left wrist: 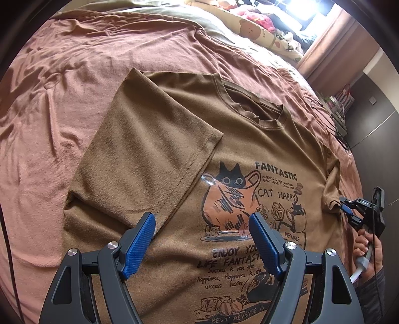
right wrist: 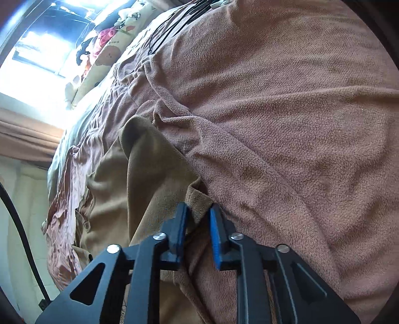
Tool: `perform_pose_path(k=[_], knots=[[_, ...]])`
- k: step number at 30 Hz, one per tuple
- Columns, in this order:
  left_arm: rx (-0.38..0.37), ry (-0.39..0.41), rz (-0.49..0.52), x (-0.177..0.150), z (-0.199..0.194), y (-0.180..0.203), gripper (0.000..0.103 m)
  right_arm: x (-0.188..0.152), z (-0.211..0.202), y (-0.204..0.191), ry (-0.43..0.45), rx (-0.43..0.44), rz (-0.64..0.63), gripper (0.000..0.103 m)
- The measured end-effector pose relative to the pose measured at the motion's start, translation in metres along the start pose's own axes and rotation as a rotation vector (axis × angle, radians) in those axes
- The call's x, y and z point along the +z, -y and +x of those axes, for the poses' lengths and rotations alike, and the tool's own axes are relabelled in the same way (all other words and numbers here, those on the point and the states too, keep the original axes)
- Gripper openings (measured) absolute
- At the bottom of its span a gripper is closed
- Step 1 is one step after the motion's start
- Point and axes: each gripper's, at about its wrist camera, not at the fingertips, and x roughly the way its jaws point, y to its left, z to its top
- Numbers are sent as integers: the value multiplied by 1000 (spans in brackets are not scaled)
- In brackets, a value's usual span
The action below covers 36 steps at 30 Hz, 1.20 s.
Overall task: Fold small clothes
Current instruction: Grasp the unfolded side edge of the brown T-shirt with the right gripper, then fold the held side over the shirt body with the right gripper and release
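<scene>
- Left gripper (left wrist: 202,219): held over the printed front of the brown T-shirt (left wrist: 249,154), jaws spread wide, nothing between the blue pads (left wrist: 138,245).
- Right gripper (right wrist: 198,211): jaws nearly together, clenched on a fold of the T-shirt's sleeve edge (right wrist: 199,199), cloth pinched between the blue pads (right wrist: 215,236). Seen also in the left wrist view at 3 o'clock (left wrist: 349,210), at the edge of that sleeve, carried by a hand (left wrist: 369,251).
- T-shirt: lay flat, print side up, on the pink blanket (left wrist: 62,99) of the bed; the sleeve (left wrist: 149,149) toward 10 o'clock from the cat print (left wrist: 232,199) already folded in over the chest, the other sleeve (left wrist: 331,184) at 3 o'clock not yet folded.
- Neck opening (left wrist: 254,104): at 12 o'clock from the cat print, pointing to the far end of the bed.
- Black cables (left wrist: 329,117): on the blanket at 2 o'clock, near the bed's edge.
- Patterned pillows (left wrist: 269,30): farthest, at 1 o'clock, under a bright window (left wrist: 311,10).
</scene>
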Motion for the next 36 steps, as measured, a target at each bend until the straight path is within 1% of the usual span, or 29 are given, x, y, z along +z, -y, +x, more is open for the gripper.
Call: perform_pose_path(k=[1, 2, 4, 7, 14, 18, 21, 27, 29, 34, 35, 36], knots=[[-1, 1, 0, 0, 0, -1, 79, 1, 0, -3, 2, 8, -7, 4], [-1, 2, 0, 0, -1, -1, 79, 1, -1, -9, 10, 13, -20, 3], [-1, 2, -2, 0, -1, -2, 79, 1, -5, -23, 40, 25, -53, 2], [-5, 5, -8, -1, -2, -4, 79, 0, -12, -48, 64, 76, -98, 2], [-16, 9, -14, 0, -2, -6, 79, -12, -17, -114, 74, 172, -241, 2], [-17, 10, -14, 0, -4, -8, 79, -22, -4, -139, 51, 204, -302, 2], [-8, 13, -13, 1, -6, -12, 79, -19, 5, -144, 32, 219, -329, 2], [11, 17, -20, 5, -9, -19, 79, -12, 45, -154, -11, 222, -348, 2], [14, 17, -20, 6, -9, -20, 79, -12, 53, -159, -18, 224, -357, 2], [10, 15, -18, 7, -6, -16, 79, -23, 65, -169, -83, 240, -406, 2], [7, 13, -17, 7, -6, -14, 79, -25, 67, -172, -105, 231, -426, 2], [5, 10, -15, 7, -5, -12, 79, -26, 69, -176, -119, 201, -448, 2]])
